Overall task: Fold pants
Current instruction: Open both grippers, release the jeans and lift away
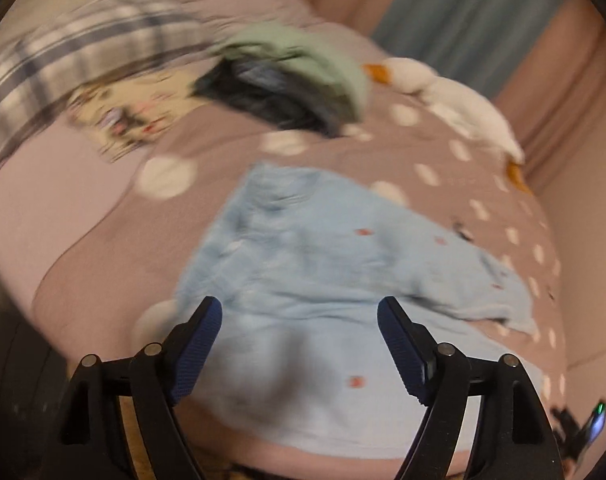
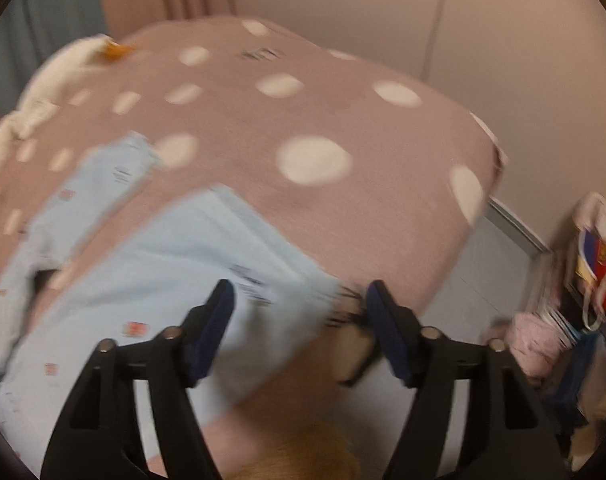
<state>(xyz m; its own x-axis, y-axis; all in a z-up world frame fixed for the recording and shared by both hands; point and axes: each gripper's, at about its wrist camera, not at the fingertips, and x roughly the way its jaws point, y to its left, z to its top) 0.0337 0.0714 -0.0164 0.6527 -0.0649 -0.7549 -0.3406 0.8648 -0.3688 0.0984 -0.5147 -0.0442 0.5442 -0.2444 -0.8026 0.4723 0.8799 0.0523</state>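
Observation:
Light blue pants (image 1: 323, 272) with small red marks lie spread on a bed with a pink-brown, white-dotted cover (image 1: 103, 248). In the right wrist view the pants (image 2: 171, 264) lie at lower left on the cover (image 2: 343, 208), one leg reaching up-left. My left gripper (image 1: 299, 312) is open and empty above the near part of the pants. My right gripper (image 2: 299, 296) is open and empty above the pants' right edge. Both views are motion-blurred.
A pile of green and dark clothes (image 1: 295, 80), a plaid cloth (image 1: 83, 64) and a white plush toy (image 1: 455, 104) lie at the far side of the bed. Beside the bed at right are a bag (image 2: 599, 256) and pink cloth (image 2: 535, 344) on the floor.

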